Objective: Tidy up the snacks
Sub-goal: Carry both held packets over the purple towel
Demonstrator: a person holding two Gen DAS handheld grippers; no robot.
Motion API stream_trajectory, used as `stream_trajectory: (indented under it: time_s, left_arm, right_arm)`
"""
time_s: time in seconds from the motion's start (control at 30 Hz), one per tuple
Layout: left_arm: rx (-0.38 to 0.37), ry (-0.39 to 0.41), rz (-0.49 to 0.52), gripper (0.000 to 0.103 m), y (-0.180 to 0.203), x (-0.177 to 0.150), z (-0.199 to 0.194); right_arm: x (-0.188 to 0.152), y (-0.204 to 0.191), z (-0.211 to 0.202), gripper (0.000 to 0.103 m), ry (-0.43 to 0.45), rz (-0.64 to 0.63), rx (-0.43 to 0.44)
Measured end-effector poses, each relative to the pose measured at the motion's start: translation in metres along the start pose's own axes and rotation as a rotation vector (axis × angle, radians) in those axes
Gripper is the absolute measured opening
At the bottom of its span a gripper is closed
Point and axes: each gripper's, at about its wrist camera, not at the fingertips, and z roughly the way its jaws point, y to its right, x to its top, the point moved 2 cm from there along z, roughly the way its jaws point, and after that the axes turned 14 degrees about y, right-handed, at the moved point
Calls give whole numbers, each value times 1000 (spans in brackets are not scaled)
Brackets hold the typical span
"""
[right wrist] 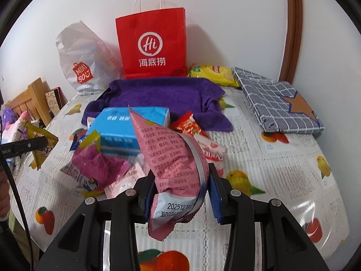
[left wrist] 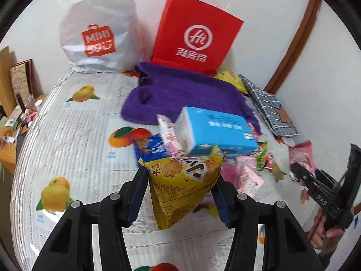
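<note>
— What is the left gripper (left wrist: 180, 194) carrying?
— Its jaws are pinching a yellow snack packet (left wrist: 180, 185), which is sticking up between the blue pads, clear of the fruit-print tablecloth (left wrist: 74, 135).
— And the right gripper (right wrist: 180, 194)?
— Its jaws are clamping a pink snack bag (right wrist: 171, 162), the crumpled bag standing upright between the pads and hanging below them.
— What is lying ahead of them?
— A blue tissue box (right wrist: 126, 131) is sitting on the snack pile (right wrist: 101, 169), partly blocking the purple towel (right wrist: 162, 94) behind it. Further back a red paper bag (right wrist: 153, 45) and a white plastic bag (right wrist: 83, 61) are standing against the wall, with a yellow chip bag (right wrist: 212, 74) and a folded checked cloth (right wrist: 277, 103) lying to the right
</note>
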Motion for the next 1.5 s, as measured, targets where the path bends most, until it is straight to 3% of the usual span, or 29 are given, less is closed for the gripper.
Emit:
stream_trajectory:
  time_s: [0.23, 0.43, 1.03, 1.23, 1.4, 1.5]
  left_arm:
    - [-61, -3, 20, 53, 29, 15, 10]
    - [-79, 12, 49, 53, 44, 38, 24]
    - [-79, 76, 112, 53, 61, 153, 85]
    - [-77, 71, 91, 53, 50, 177, 124]
    - [-52, 50, 78, 53, 33, 181, 155]
    - [-12, 2, 83, 53, 19, 174, 178]
  right_arm:
    - [24, -14, 15, 41, 18, -19, 55]
    - [48, -19, 40, 41, 43, -22, 53]
    - [158, -27, 132, 41, 109, -71, 65]
    - [174, -33, 167, 41, 102, -99, 75]
    - [168, -27, 193, 41, 85, -71, 84]
    - [157, -26, 217, 41, 11, -69, 93]
